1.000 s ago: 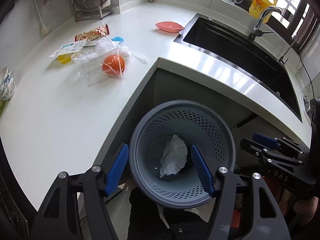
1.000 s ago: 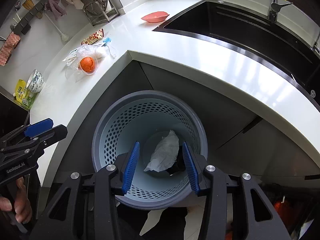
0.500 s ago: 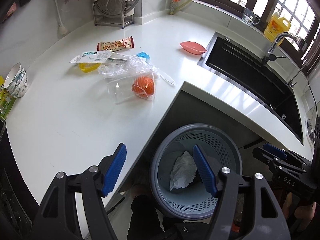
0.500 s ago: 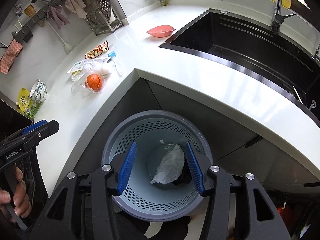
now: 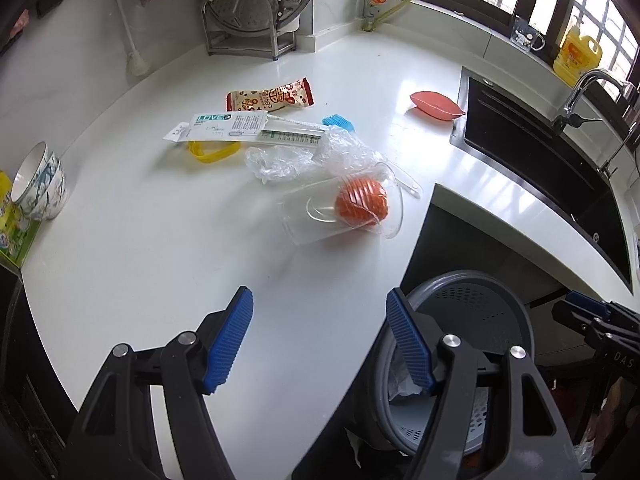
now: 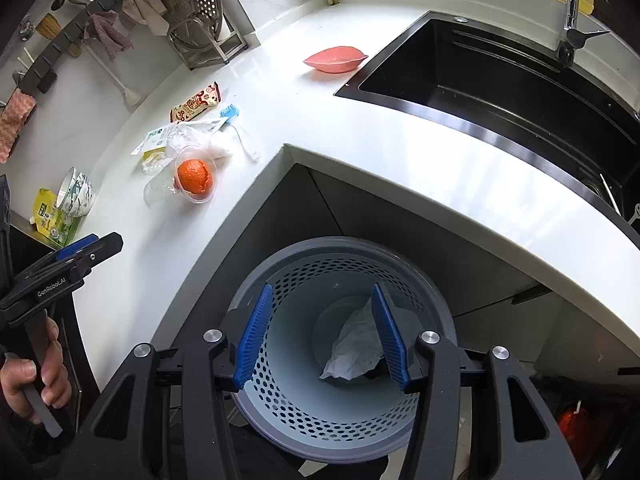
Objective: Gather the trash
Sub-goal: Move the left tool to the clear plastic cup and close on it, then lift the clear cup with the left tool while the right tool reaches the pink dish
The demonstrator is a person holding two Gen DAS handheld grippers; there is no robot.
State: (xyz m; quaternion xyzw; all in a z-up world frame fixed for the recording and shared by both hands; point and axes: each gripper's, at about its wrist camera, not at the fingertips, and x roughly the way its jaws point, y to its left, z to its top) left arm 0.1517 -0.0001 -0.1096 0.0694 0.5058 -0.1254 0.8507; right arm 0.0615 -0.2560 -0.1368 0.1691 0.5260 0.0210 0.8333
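Observation:
A grey perforated bin [image 6: 344,356] stands on the floor below the counter corner, a crumpled white tissue [image 6: 356,344] inside it. My right gripper [image 6: 320,334] hovers open over the bin's mouth with nothing between its fingers. My left gripper [image 5: 320,338] is open and empty over the counter's front edge, the bin [image 5: 472,360] low at its right. On the counter lie a clear plastic cup holding orange peel [image 5: 360,204], a crumpled clear bag [image 5: 312,156], a snack wrapper [image 5: 270,98], a printed card pack [image 5: 224,124] and a yellow piece [image 5: 212,152].
A black sink [image 5: 544,160] with a tap is set in the counter at right. A pink dish [image 5: 438,106] lies near it, and a blue brush [image 5: 338,122]. Stacked bowls [image 5: 40,184] stand at the left edge, a dish rack [image 5: 252,12] at the back.
My left gripper has swung left from over the bin to over the counter edge. The right gripper has drawn back a little, staying over the bin, and its jaws stand slightly wider.

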